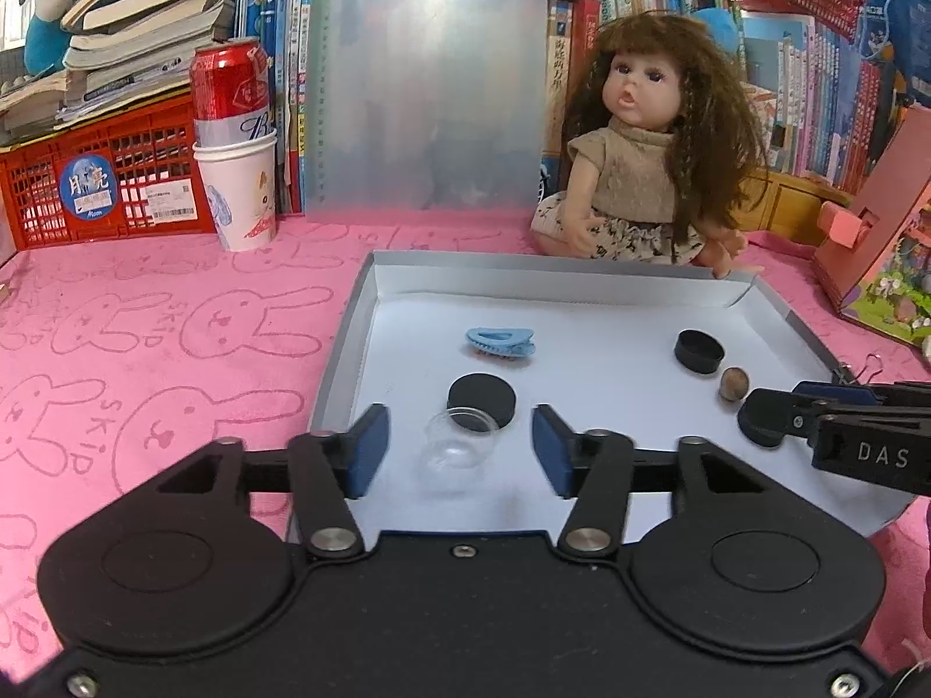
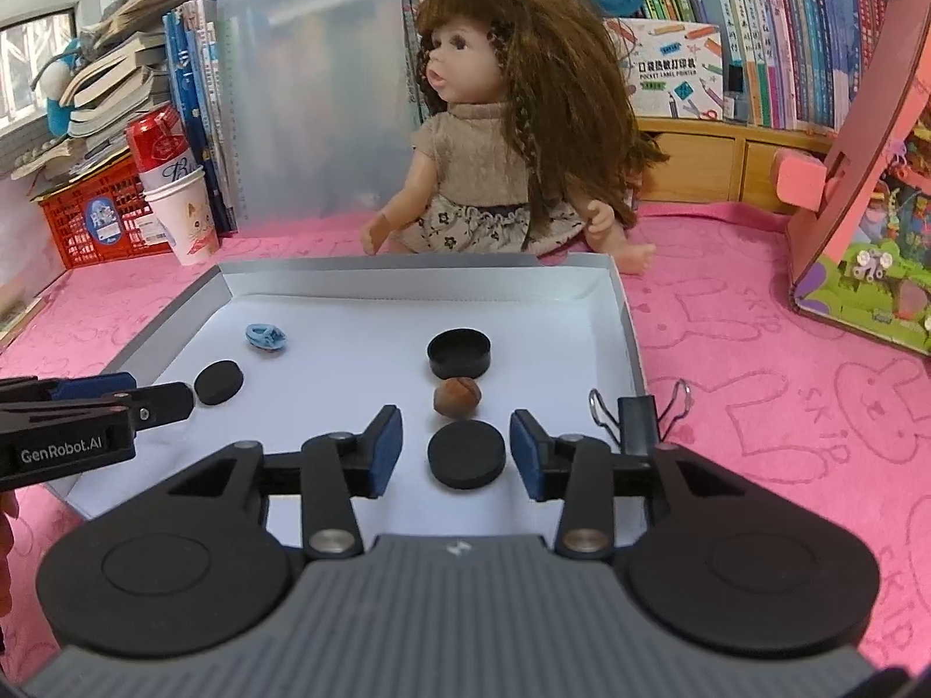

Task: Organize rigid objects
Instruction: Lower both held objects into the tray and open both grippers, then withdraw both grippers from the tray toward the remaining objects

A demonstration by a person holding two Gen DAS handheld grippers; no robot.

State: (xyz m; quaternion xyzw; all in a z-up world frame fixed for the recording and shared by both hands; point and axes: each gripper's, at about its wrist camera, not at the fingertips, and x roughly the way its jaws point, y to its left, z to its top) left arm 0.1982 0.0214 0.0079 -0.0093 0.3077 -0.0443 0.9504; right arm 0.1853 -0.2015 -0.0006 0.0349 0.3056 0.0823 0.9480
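Leftmost, the left gripper (image 1: 459, 451) hangs with its fingers wide apart, holding nothing; a clear jar (image 1: 457, 445) lies between them at the near end of the tray (image 1: 349, 337). It looks light, stiff and slick, probably best pinched across its round wall. At 12 o'clock from it sits a black lid (image 1: 482, 400), and beyond that a blue clip (image 1: 500, 342). Toward 2 o'clock are a black cup (image 1: 699, 351) and a nut (image 1: 733, 384) that would likely roll. The right gripper (image 2: 455, 451) is also wide open and empty, straddling a disc (image 2: 465, 457), flat, rigid and light, to be taken by its rim. A binder clip (image 2: 640, 424) bites the tray's right wall, crowding that side. The low walls allow little sideways room; the pink surface (image 1: 145, 349) at 9 o'clock is open.
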